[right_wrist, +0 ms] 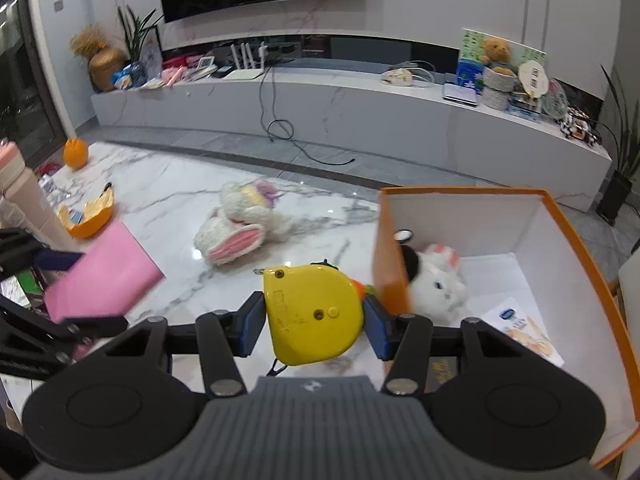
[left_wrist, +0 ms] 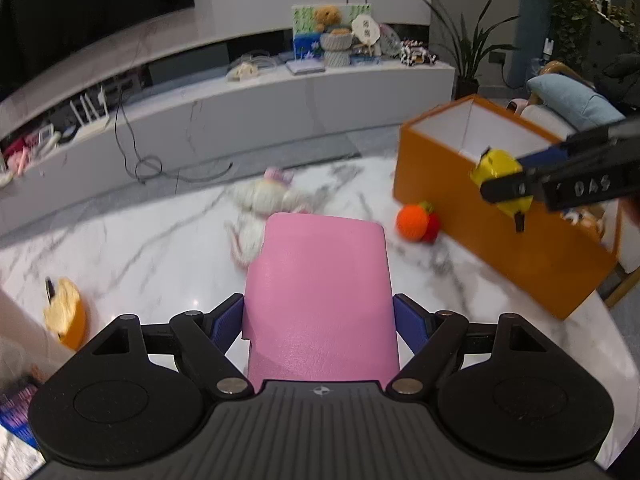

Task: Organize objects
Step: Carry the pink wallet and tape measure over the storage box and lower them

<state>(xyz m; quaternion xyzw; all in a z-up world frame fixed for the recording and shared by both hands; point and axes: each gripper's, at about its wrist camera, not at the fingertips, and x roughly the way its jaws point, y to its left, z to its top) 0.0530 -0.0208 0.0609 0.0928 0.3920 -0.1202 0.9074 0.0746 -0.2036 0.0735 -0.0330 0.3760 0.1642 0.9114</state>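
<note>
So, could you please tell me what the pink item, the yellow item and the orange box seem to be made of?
The pink item looks like faux leather: fine grain, soft sheen. The yellow item seems to be hard glossy plastic, with moulded edges and a screw recess. The orange box looks like matte cardboard: thin, straight walls, white inside.

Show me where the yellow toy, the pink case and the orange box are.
yellow toy (right_wrist: 316, 312), right wrist view, flat yellow face.
pink case (left_wrist: 320, 296), left wrist view, top surface.
orange box (right_wrist: 390, 248), right wrist view, left wall.

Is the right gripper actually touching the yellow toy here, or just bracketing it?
Touching. In the right wrist view, both blue pads of the right gripper press against the sides of the yellow toy, which is held off the table.
</note>
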